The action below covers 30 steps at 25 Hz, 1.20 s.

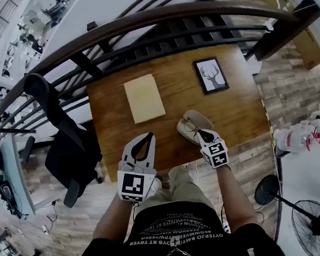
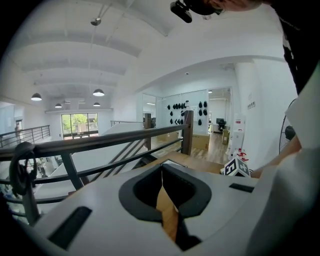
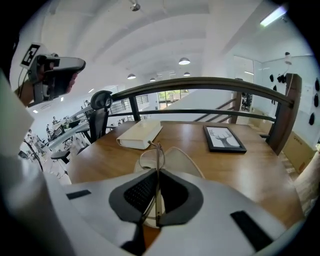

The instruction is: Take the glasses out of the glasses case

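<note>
An open beige glasses case lies on the wooden table near its front edge. My right gripper is at the case's near side, shut on the thin wire-framed glasses. In the right gripper view the glasses stand on edge between the pads, with a lens ring sticking out over the case. My left gripper hovers over the table's front edge, left of the case and apart from it. Its jaws meet with nothing between them, as the left gripper view also shows.
A cream book lies at the table's middle and a framed deer picture at the back right. A dark railing runs behind the table. A black chair stands to the left and a floor fan to the lower right.
</note>
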### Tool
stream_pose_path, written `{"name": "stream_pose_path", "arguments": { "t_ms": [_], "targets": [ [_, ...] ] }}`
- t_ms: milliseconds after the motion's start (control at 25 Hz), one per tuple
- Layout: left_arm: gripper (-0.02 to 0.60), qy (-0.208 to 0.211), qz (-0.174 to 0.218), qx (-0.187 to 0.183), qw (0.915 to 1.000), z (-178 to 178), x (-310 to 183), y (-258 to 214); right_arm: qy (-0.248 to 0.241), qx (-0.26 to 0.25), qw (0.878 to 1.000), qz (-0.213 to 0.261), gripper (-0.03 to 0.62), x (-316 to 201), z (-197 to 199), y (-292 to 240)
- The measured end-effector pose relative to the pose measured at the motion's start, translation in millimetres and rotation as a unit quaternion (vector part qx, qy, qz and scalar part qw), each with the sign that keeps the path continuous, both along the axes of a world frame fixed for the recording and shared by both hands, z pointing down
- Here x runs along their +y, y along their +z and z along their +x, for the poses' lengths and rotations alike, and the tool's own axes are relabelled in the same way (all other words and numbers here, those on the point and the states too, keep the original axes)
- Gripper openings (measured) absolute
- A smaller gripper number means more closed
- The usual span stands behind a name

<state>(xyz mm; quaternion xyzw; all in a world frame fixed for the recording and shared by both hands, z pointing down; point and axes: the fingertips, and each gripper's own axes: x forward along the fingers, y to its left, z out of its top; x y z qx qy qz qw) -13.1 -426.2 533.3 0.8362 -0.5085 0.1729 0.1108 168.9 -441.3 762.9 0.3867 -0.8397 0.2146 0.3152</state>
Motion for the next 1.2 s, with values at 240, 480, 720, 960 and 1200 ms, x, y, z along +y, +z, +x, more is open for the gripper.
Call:
{"name": "stream_pose_path", "arguments": {
  "t_ms": [240, 480, 720, 960, 1200],
  "targets": [
    [0.029, -0.004, 0.013, 0.004, 0.9999, -18, 17, -23, 0.008, -0.004, 1.000, 0.024, 0.028, 14, -3, -30],
    [0.029, 0.003, 0.019, 0.009, 0.9998, -30, 40, -39, 0.017, -0.006, 0.999, 0.049, 0.028, 28, -11, -62],
    [0.029, 0.005, 0.043, 0.018, 0.9989, -44, 57, -62, 0.027, -0.016, 0.996, 0.078, 0.028, 47, -24, -100],
    [0.029, 0.013, 0.056, 0.022, 0.9981, -59, 81, -77, 0.031, -0.023, 0.994, 0.107, 0.028, 75, -39, -139],
    [0.029, 0.021, 0.062, 0.027, 0.9975, -67, 106, -85, 0.038, -0.036, 0.989, 0.138, 0.028, 104, -53, -179]
  ]
}}
